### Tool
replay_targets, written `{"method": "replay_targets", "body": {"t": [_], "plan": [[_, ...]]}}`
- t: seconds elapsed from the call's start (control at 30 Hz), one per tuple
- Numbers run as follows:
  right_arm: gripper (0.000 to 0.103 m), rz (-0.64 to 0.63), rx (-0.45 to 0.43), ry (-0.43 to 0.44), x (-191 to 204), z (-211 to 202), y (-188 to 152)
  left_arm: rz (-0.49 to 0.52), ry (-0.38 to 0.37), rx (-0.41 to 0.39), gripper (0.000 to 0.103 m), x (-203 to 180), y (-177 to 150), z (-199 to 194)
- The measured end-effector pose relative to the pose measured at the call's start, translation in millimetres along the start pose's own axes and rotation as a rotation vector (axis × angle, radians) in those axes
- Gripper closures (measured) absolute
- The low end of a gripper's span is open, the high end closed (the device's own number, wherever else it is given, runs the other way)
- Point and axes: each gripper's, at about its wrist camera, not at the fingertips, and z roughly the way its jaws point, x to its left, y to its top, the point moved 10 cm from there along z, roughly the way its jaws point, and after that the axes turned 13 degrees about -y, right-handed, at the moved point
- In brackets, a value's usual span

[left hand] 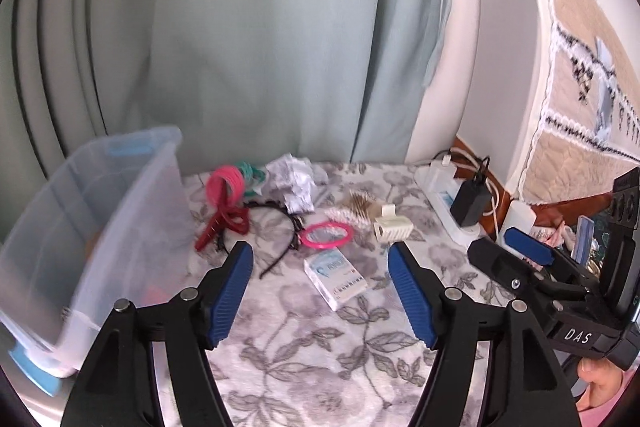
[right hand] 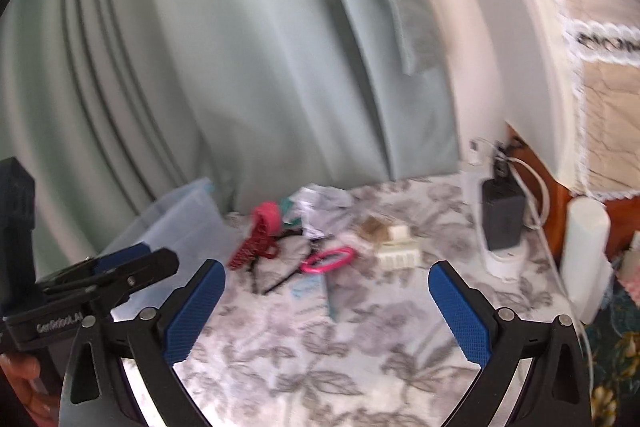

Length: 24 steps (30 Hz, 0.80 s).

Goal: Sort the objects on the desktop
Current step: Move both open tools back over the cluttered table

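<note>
My left gripper (left hand: pixel 320 259) is open and empty, hovering above a small white and blue box (left hand: pixel 335 277) on the floral cloth. Beyond it lie a pink ring (left hand: pixel 327 235), a black headband (left hand: pixel 280 231), a dark red hair claw (left hand: pixel 222 225), pink and teal bands (left hand: pixel 230 183), crumpled paper (left hand: pixel 292 183), cotton swabs (left hand: pixel 356 211) and a cream hair clip (left hand: pixel 392 227). My right gripper (right hand: pixel 326 281) is open and empty, short of the same pile; the pink ring (right hand: pixel 328 259) and cream clip (right hand: pixel 398 251) lie ahead of it. It also shows at the right of the left wrist view (left hand: pixel 520 251).
A clear plastic bin (left hand: pixel 92 239) stands at the left on the floral cloth (left hand: pixel 320 347). A white power strip with a black charger (left hand: pixel 468 205) lies at the right rear, with a white cylinder (right hand: pixel 586 259) beside it. Green curtains hang behind.
</note>
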Motion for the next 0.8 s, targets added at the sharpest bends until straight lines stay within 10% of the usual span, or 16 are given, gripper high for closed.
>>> {"method": "replay_targets", "body": {"t": [0.43,0.8], "plan": [[0.000,-0.093,0.047,-0.125,-26.9,31.8,-17.4,-0.099,0.091,0.066,0.032,15.1,-31.9,60.4],[0.000,-0.041,0.123,-0.114,-40.6,59.7,-22.4,-0.186,0.004,0.172,0.032,14.7,-58.4,107.1]]}}
